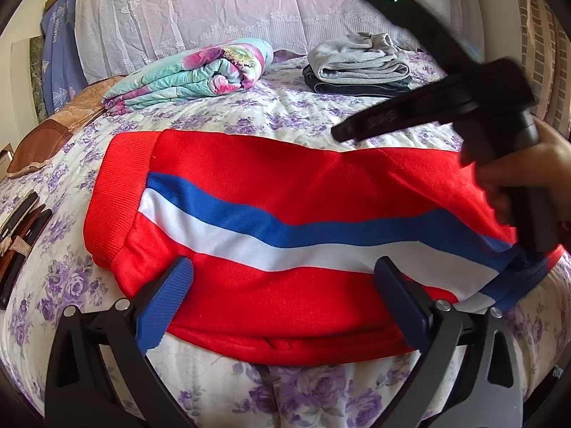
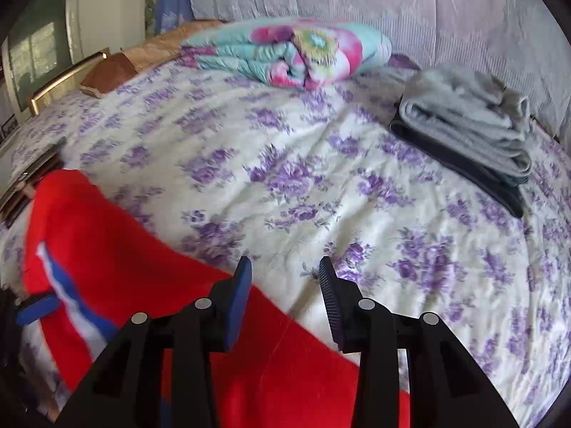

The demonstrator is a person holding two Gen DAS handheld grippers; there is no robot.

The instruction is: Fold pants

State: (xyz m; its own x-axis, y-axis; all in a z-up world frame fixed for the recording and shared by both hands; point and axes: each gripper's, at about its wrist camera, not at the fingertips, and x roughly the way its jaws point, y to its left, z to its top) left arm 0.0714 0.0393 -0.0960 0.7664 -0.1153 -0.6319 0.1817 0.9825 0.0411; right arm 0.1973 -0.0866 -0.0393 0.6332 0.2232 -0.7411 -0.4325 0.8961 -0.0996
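Note:
The red pants [image 1: 285, 178] with a blue and a white side stripe lie folded across the near part of the bed, ribbed cuffs at the left. My left gripper [image 1: 285, 303] is open, its blue fingers spread over the near edge of the pants, holding nothing. My right gripper [image 2: 285, 303] is open and empty, raised above the far right part of the pants [image 2: 142, 285]. In the left wrist view the right gripper [image 1: 446, 107] and the hand holding it show at the right, above the pants.
The bed has a white bedspread [image 2: 321, 185] with purple flowers. A folded floral quilt [image 1: 192, 75] lies at the back left. A stack of folded grey and dark clothes [image 1: 360, 64] lies at the back right. Dark flat objects [image 1: 18, 235] lie at the bed's left edge.

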